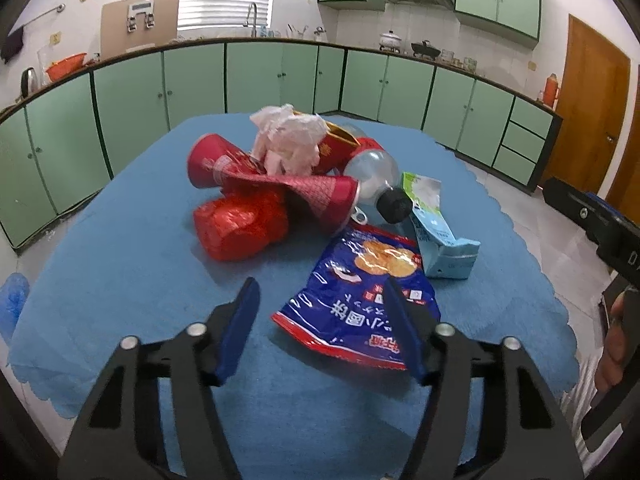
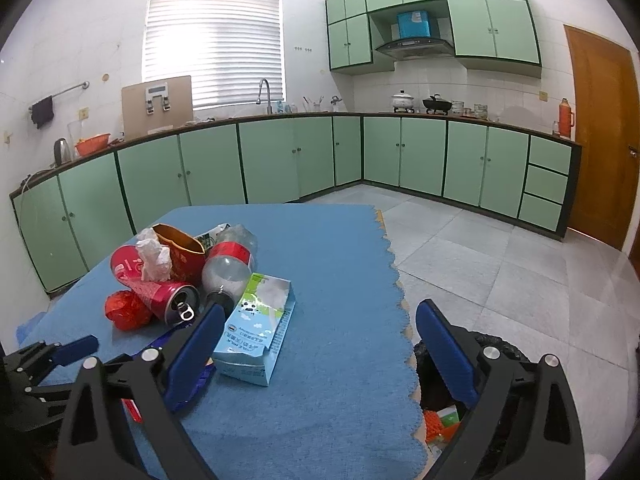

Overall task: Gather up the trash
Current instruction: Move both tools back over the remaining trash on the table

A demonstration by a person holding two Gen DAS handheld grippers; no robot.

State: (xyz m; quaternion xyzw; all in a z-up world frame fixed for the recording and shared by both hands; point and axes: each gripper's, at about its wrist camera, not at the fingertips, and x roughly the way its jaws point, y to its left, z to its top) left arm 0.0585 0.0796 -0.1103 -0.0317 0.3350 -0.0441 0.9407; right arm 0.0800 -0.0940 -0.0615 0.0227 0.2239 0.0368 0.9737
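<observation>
A blue chip bag (image 1: 360, 292) lies flat on the blue tablecloth (image 1: 132, 280). My left gripper (image 1: 320, 292) hovers over it, open; its right finger overlaps the bag and its left finger stands clear of it. Behind lies a heap: red can (image 1: 320, 196), clear bottle (image 1: 372, 172), crumpled tissue (image 1: 288, 140), red wrapper (image 1: 240, 224), red cup (image 1: 208, 160) and milk carton (image 1: 436, 224). My right gripper (image 2: 320, 312) is open above the table's near right edge. The milk carton (image 2: 256, 332) lies just beside its left finger, untouched.
A black bin (image 2: 500, 346) holding some trash stands on the floor below the table's right edge. Green cabinets (image 2: 280, 160) line the walls beyond tiled floor (image 2: 500, 260). A blue bag (image 1: 12, 300) lies on the floor at left. A hand (image 1: 616, 340) holds the right gripper.
</observation>
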